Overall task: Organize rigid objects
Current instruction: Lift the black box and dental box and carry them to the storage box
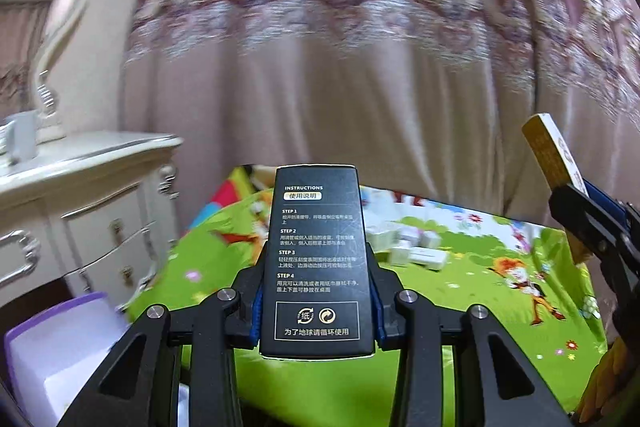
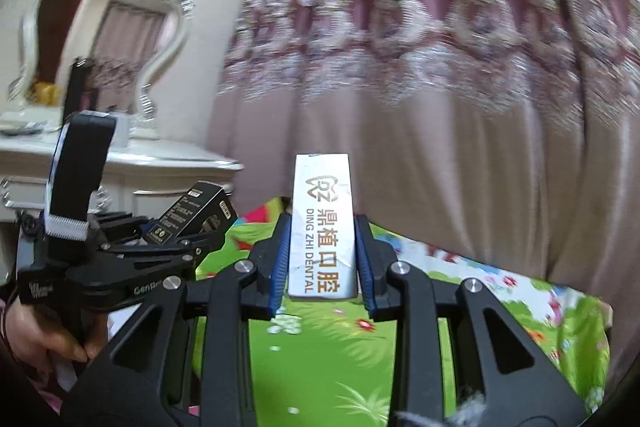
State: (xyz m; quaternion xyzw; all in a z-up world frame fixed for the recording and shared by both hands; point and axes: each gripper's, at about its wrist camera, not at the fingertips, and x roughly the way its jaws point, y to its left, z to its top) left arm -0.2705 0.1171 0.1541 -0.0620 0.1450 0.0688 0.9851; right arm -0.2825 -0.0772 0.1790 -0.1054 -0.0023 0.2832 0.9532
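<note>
While both grippers hang above the green play mat [image 1: 460, 307], the left gripper [image 1: 316, 291] clamps a black box [image 1: 316, 251] upright between its blue pads, and the right gripper [image 2: 322, 259] pinches a white dental box [image 2: 322, 223] the same way. Small white boxes [image 1: 416, 249] lie on the mat beyond.

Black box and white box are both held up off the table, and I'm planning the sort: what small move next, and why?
Probably lower the black box, clamped in the left gripper, toward the white boxes on the green mat; both grippers are loaded, neither box resting anywhere.
</note>
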